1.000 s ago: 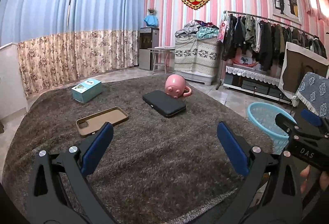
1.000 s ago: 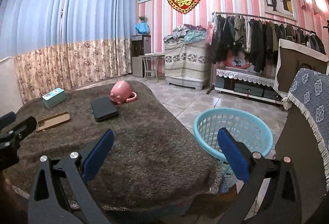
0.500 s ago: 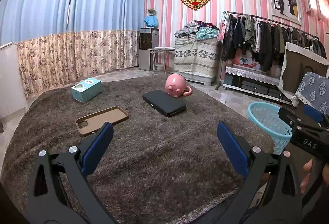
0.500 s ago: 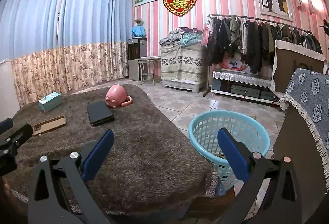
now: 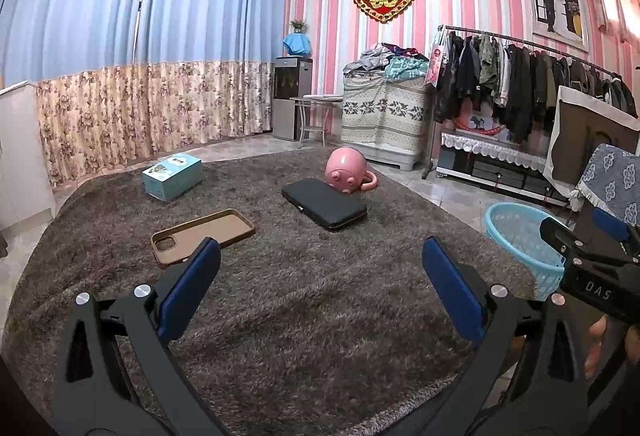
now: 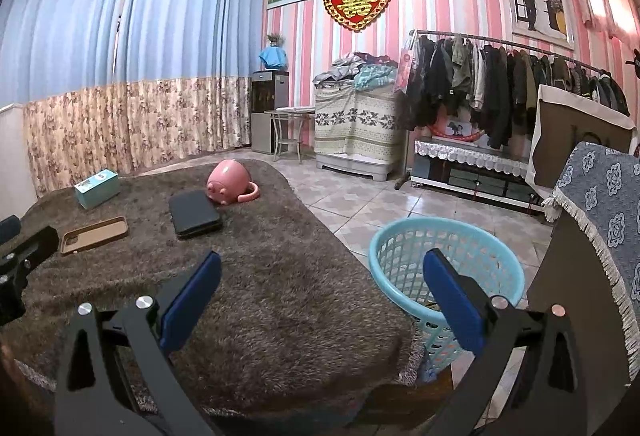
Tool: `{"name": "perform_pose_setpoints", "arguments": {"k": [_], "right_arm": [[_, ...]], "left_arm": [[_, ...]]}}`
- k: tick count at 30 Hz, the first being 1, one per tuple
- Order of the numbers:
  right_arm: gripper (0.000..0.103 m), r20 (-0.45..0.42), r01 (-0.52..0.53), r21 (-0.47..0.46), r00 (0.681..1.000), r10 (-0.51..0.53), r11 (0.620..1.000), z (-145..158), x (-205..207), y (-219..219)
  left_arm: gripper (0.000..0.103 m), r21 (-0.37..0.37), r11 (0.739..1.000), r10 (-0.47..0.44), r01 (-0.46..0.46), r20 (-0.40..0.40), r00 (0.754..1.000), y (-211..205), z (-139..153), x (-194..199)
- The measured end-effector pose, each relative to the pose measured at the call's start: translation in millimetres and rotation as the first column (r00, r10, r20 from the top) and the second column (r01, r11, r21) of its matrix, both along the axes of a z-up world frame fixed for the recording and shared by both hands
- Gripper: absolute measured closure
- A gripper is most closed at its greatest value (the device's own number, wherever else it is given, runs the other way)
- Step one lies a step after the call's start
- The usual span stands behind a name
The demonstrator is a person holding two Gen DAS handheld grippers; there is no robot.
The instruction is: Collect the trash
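Left wrist view: both grippers (image 5: 320,286) (image 6: 320,286) gape wide and empty; beside the case (image 5: 324,203), the mug (image 5: 346,171) looks rigid, best gripped by its rim

We cannot read the small print on the teal box (image 5: 172,176). In the left wrist view, the right gripper (image 5: 586,236) hides the near rim of the blue basket (image 5: 516,232), and its own body runs off the right edge. In the right wrist view, a blue-padded finger (image 6: 450,304) covers part of the basket's inside, so we cannot tell what lies at its bottom. The brown shaggy tabletop (image 6: 280,288) hides the basket's lower left side.
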State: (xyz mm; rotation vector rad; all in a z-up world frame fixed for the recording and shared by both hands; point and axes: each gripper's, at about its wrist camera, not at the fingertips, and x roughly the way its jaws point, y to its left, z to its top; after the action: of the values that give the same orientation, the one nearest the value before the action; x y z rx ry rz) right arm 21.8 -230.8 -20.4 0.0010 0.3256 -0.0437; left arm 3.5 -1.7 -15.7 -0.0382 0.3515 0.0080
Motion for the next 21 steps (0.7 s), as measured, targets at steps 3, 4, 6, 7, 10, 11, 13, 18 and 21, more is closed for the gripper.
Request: {"name": "perform_pose_setpoints", "arguments": {"k": [3,4,6,7,10,11,13,18,21], "right_arm": [[0.004,0.003,-0.004,-0.010,1.000,0.005,1.000,-0.4,-0.6,0.4],[0.004,0.003,-0.006,-0.013,1.000,0.006,1.000,-0.7,-0.9,0.8],[0.004,0.001,-0.008,-0.018,1.000,0.008,1.000,-1.6,-0.9,0.9],[0.004,0.001,-0.009,-0.019,1.000,0.009,1.000,-1.7,-0.9,1.3],[0.004,0.002,-0.008,-0.018,1.000,0.008,1.000,-1.7,-0.7,1.4],[0.004,0.001,-0.008,-0.018,1.000,0.008,1.000,-1.7,-0.7,1.4],[0.004,0.001,-0.008,-0.018,1.000,0.008,1.000,-1.8,-0.8,0.9],[0.004,0.002,-0.009,-0.018,1.000,0.009,1.000,-1.6,-0.8,0.4],[0.004,0.002,-0.008,-0.017,1.000,0.009,1.000,-1.6,-0.8,-0.3]], "left_arm": [[0.005,0.001,1.000,0.003,-0.003,0.001,1.000,0.2,-0.1,0.2],[0.005,0.000,1.000,0.004,-0.004,0.001,1.000,0.2,0.1,0.4],[0.005,-0.002,1.000,0.005,-0.005,0.000,1.000,0.0,-0.3,1.0],[0.005,-0.002,1.000,0.006,-0.006,0.001,1.000,0.0,-0.5,1.1],[0.005,-0.001,1.000,0.009,-0.009,-0.001,1.000,-0.4,-1.4,1.8],[0.005,-0.002,1.000,0.009,-0.009,0.000,1.000,-0.2,-1.3,1.9],[0.005,-0.002,1.000,0.009,-0.009,-0.001,1.000,-0.1,-1.5,2.8],[0.005,-0.002,1.000,0.011,-0.011,-0.001,1.000,0.0,-1.5,3.0],[0.005,-0.004,1.000,0.010,-0.010,-0.002,1.000,0.9,-1.4,3.1]]}}
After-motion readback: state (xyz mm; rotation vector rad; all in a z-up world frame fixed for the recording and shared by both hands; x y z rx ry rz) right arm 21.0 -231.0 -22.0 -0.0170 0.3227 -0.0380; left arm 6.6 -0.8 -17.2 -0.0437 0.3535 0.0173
